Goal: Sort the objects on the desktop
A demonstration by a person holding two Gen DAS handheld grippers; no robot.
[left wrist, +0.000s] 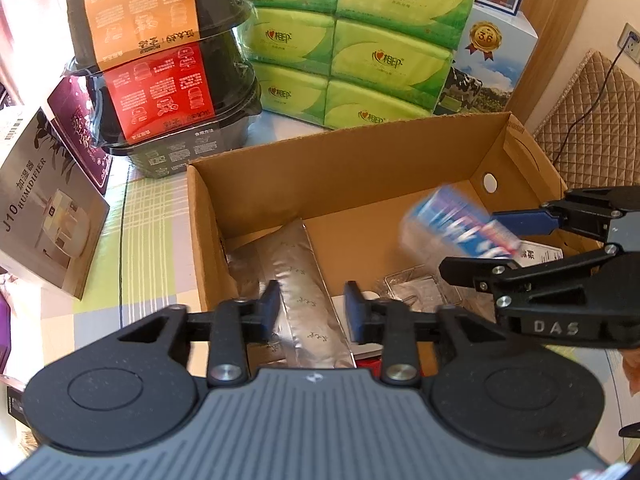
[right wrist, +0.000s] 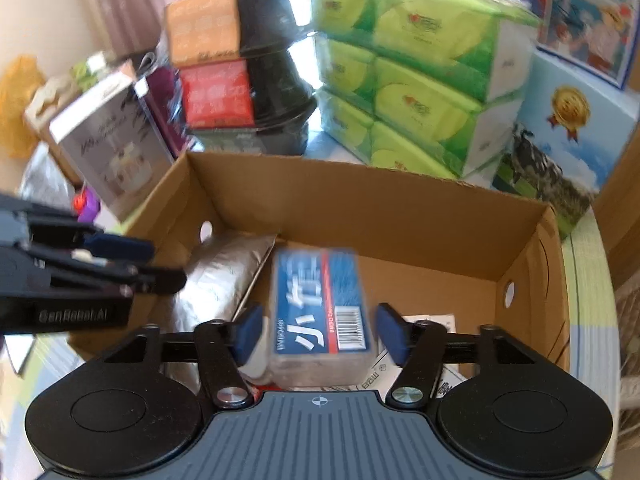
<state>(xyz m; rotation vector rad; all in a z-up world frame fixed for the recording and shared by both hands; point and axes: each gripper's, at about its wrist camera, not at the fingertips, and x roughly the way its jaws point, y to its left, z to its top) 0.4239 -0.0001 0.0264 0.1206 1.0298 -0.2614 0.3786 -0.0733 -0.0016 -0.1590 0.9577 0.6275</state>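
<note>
While over the cardboard box (right wrist: 400, 216), right gripper (right wrist: 318, 330) jaws apart, blurred blue tissue pack (right wrist: 318, 304) between them, seemingly released | left gripper (left wrist: 312, 312) jaws apart, empty, above silver foil pouch (left wrist: 296, 280) | step: deposit | next: fetch another item.

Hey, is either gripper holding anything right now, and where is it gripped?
Nothing is held. The right gripper is open, the blue packet loose between its pads over the cardboard box. The left gripper is open too.
</note>
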